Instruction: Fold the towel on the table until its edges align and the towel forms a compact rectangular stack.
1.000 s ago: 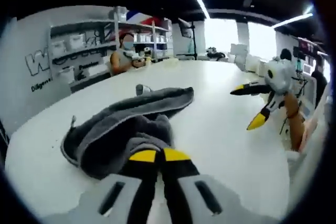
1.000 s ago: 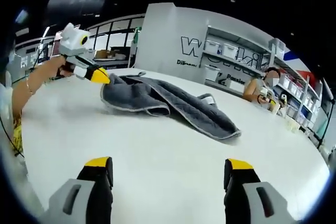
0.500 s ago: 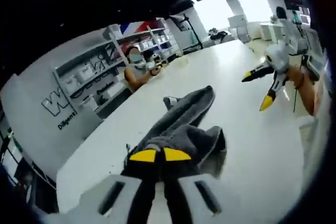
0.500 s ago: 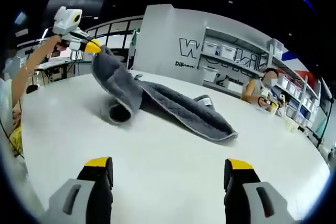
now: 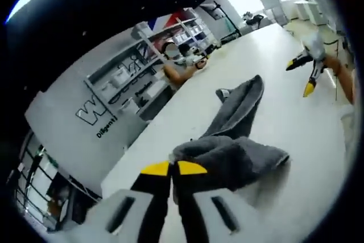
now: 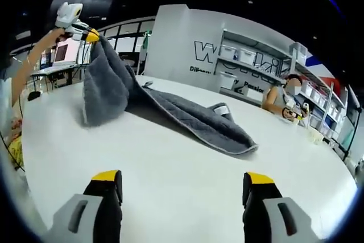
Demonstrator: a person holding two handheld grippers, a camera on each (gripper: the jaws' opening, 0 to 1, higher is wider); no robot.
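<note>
White round table (image 6: 187, 180) carries the grey quilted towel (image 6: 187, 115), in front of shelving with bins. My left gripper (image 5: 173, 168) has its jaws pressed together on one end of the towel and holds it high; the other end lies on the table. To do this well, I would first let the cloth hang out and then catch a free corner. My right gripper (image 6: 185, 183) hovers low, jaws spread, holding nothing.

Our left claw (image 5: 172, 168) is raised high, jaws pinched together on the towel (image 5: 239, 157); our right claw (image 6: 185, 183) sits low, jaws spread wide, seemingly holding nothing.
</note>
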